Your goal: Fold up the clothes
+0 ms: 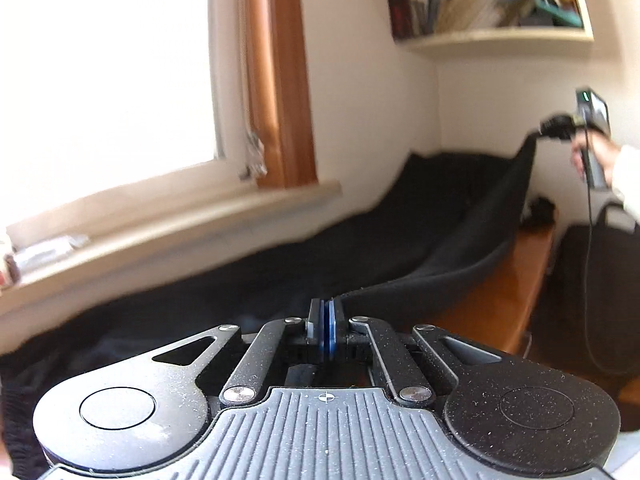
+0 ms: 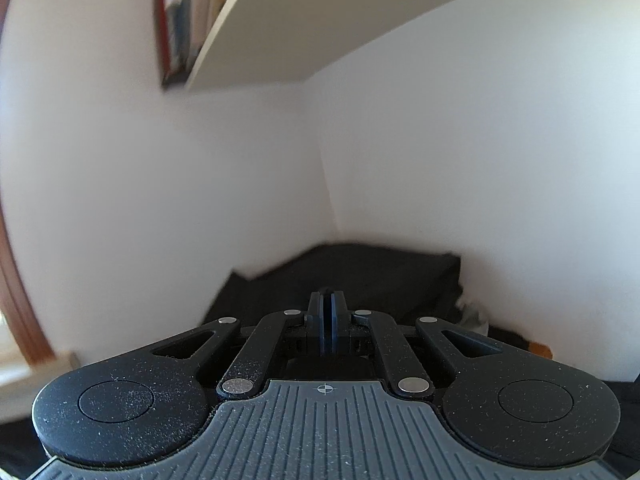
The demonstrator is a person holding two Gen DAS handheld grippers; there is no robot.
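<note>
A black garment (image 1: pixel 420 232) lies spread over a wooden table top (image 1: pixel 504 284) in the room's corner. One hem is lifted off the table and runs taut between the two grippers. My left gripper (image 1: pixel 326 312) is shut, with the near end of that hem pinched between its blue pads. In the left wrist view my right gripper (image 1: pixel 546 130) is raised at the far right, held by a hand (image 1: pixel 596 156), and shut on the far corner of the cloth. In the right wrist view my right gripper (image 2: pixel 327 300) shows shut jaws, with the black garment (image 2: pixel 360 272) beyond them.
A bright window with a wooden frame (image 1: pixel 280 80) and a pale sill (image 1: pixel 172 224) runs along the left. A shelf of books (image 1: pixel 492 4) hangs above the corner, also seen overhead as shelf (image 2: pixel 280 32). White walls close the back and right. A cable (image 1: pixel 590 240) hangs from the right gripper.
</note>
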